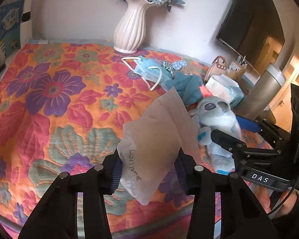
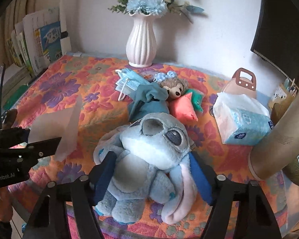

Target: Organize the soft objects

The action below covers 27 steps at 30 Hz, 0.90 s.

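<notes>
Left gripper (image 1: 149, 171), bottom centre of its frame: jaws clamped on a translucent plastic bag (image 1: 155, 139), held above the floral tabletop (image 1: 49, 99). Right gripper (image 2: 151, 177), lower centre of its view: jaws closed around a blue plush toy (image 2: 149, 155) lying on the tabletop. Behind the plush, mid-frame: teal cloth (image 2: 147, 101), face masks (image 2: 127, 83), small brown plush (image 2: 175, 87), coral pillow (image 2: 183, 107). Tissue pack (image 2: 243, 121) centre right, just beside a metal flask (image 2: 279, 139) crowding the right edge. White vase (image 2: 141, 41) upper centre against the wall; books (image 2: 39, 45) upper left.
</notes>
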Each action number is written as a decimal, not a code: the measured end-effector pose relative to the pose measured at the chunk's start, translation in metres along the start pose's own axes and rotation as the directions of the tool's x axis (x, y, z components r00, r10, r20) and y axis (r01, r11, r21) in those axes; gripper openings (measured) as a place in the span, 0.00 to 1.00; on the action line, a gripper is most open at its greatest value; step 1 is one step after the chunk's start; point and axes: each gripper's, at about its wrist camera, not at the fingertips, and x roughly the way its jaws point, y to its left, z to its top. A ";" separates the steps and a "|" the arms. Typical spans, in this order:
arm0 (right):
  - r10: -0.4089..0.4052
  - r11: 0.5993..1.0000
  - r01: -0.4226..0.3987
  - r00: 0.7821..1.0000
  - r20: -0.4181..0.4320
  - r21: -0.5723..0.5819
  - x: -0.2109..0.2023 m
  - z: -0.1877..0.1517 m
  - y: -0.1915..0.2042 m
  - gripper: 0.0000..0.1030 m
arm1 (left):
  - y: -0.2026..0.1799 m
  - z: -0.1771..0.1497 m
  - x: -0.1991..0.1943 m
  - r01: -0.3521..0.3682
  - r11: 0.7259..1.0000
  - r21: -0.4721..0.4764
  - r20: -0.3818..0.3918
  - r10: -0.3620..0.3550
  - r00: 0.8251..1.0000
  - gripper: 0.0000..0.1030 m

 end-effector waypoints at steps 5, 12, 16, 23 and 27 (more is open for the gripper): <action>0.060 0.996 -0.063 0.997 0.046 0.067 -0.019 0.002 -0.017 0.18 | -0.005 0.002 -0.005 0.016 1.000 0.005 0.021 -0.016 1.000 0.42; 0.240 0.952 -0.241 0.970 0.029 0.186 -0.021 -0.004 -0.047 0.45 | 0.003 -0.001 0.004 0.012 1.000 -0.028 0.016 -0.012 1.000 0.41; 0.275 0.930 -0.282 0.959 0.062 0.235 -0.017 -0.002 -0.058 0.88 | 0.006 -0.001 0.002 0.024 0.999 -0.044 0.034 -0.022 0.999 0.41; 0.270 0.951 -0.260 0.962 -0.038 0.166 0.031 0.012 -0.041 0.68 | 0.003 -0.001 0.005 0.012 1.000 -0.027 0.022 -0.012 1.000 0.41; 0.216 0.964 -0.214 0.976 0.008 0.155 0.023 0.008 -0.035 0.63 | 0.001 -0.001 0.005 -0.002 1.000 -0.016 0.023 0.002 1.000 0.41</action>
